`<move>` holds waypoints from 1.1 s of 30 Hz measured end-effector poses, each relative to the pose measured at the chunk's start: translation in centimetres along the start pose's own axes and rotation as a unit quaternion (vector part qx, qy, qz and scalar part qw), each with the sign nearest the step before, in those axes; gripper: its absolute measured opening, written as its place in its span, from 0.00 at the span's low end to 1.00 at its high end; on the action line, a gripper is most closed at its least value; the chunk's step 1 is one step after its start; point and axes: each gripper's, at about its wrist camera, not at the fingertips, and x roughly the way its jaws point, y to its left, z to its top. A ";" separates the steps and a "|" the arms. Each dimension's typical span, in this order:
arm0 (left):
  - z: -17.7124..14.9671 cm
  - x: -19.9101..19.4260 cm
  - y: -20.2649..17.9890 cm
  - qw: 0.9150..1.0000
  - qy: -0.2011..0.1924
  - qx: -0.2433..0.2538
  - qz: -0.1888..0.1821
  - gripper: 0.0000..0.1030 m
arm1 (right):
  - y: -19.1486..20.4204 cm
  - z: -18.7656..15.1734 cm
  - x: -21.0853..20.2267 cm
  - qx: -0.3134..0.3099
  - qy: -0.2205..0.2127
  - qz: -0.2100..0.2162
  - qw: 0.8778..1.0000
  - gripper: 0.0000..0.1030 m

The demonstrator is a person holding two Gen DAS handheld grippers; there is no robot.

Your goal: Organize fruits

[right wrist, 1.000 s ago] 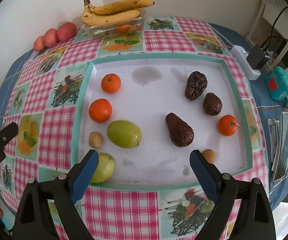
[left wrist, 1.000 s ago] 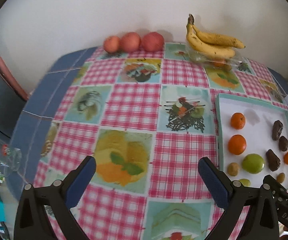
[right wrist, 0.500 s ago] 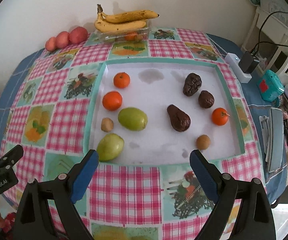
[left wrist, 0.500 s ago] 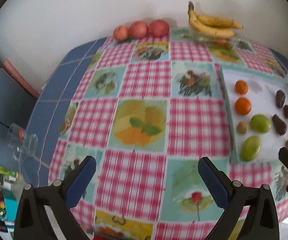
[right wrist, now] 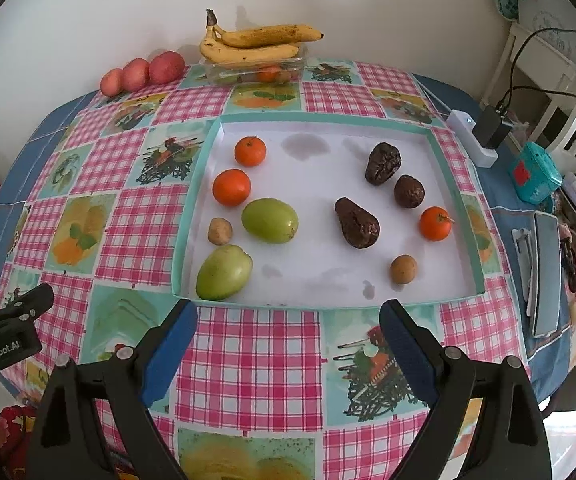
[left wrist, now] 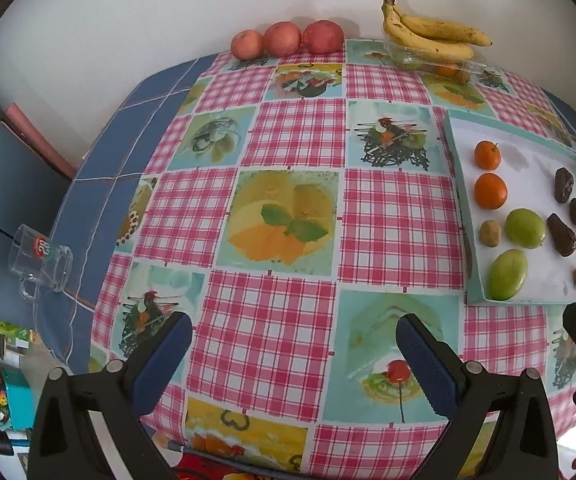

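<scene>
A shallow white tray with a teal rim lies on the checked tablecloth. On it sit three oranges, two green fruits, three dark wrinkled avocados and two small brown fruits. The same tray lies at the right in the left wrist view. Bananas rest on a clear box by the wall, with three red apples to their left. My right gripper hangs open and empty over the cloth just in front of the tray. Left of the tray, near the table's front edge, my left gripper is open and empty too.
A glass mug stands at the table's left edge. A white power strip with a plug, a teal box and a long flat object crowd the table's right side. The wall closes off the back.
Both grippers have drawn back toward the table's front edge, so more of the cloth and tray shows. Both stayed open and no fruit moved.
</scene>
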 end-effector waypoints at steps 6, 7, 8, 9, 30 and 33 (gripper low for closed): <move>0.1 -0.1 0.1 1.000 -0.003 -0.002 -0.007 1.00 | -0.1 0.0 0.0 -0.001 0.000 0.002 1.000 0.90; 0.1 -0.2 0.1 1.000 -0.004 -0.004 -0.010 1.00 | -0.1 0.0 -0.1 -0.001 -0.001 0.003 1.000 0.90; 0.1 -0.2 0.2 1.000 -0.005 -0.007 -0.012 1.00 | -0.1 0.0 -0.1 0.000 -0.001 0.003 1.000 0.90; 0.1 -0.2 0.2 1.000 -0.005 -0.008 -0.013 1.00 | -0.1 0.0 -0.1 0.000 0.000 0.003 1.000 0.90; 0.1 -0.3 0.1 1.000 -0.003 -0.010 -0.015 1.00 | 0.0 0.0 0.1 0.000 0.004 0.003 1.000 0.90; 0.1 -0.3 0.1 1.000 -0.003 -0.010 -0.015 1.00 | 0.0 0.0 0.1 0.000 0.004 0.004 1.000 0.90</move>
